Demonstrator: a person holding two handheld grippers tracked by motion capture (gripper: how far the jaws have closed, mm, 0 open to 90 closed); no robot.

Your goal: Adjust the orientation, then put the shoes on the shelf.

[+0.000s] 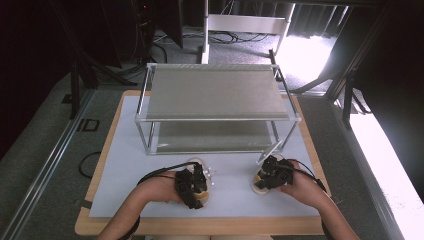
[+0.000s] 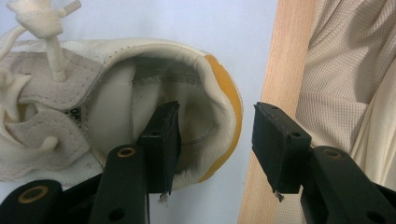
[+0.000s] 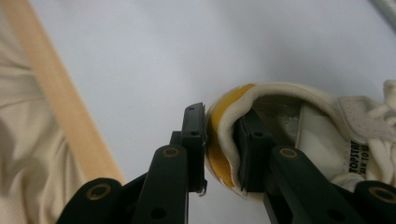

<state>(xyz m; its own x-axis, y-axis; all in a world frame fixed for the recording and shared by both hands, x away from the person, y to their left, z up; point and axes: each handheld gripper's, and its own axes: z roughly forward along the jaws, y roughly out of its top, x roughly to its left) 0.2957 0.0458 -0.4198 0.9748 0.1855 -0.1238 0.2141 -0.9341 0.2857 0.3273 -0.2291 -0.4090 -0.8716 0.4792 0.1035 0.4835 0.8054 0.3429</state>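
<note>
Two cream lace-up shoes with yellow heels lie on the white mat (image 1: 225, 192). My left gripper (image 1: 195, 192) (image 2: 217, 112) is open at the left shoe (image 1: 204, 176) (image 2: 116, 88). One of its jaws sits inside the heel opening, and the other stands clear of the yellow heel over the table's wooden edge (image 2: 275, 70). My right gripper (image 1: 266, 180) (image 3: 219, 116) is shut on the heel of the right shoe (image 1: 259, 184) (image 3: 299, 107), with one pad on the yellow outside and one inside the collar.
A two-level metal rack (image 1: 215, 95) with grey shelves stands at the back of the mat, close behind both shoes. The wooden table edge (image 1: 200, 226) runs just in front of the person's forearms. Beige clothing (image 2: 345, 70) lies beyond that edge.
</note>
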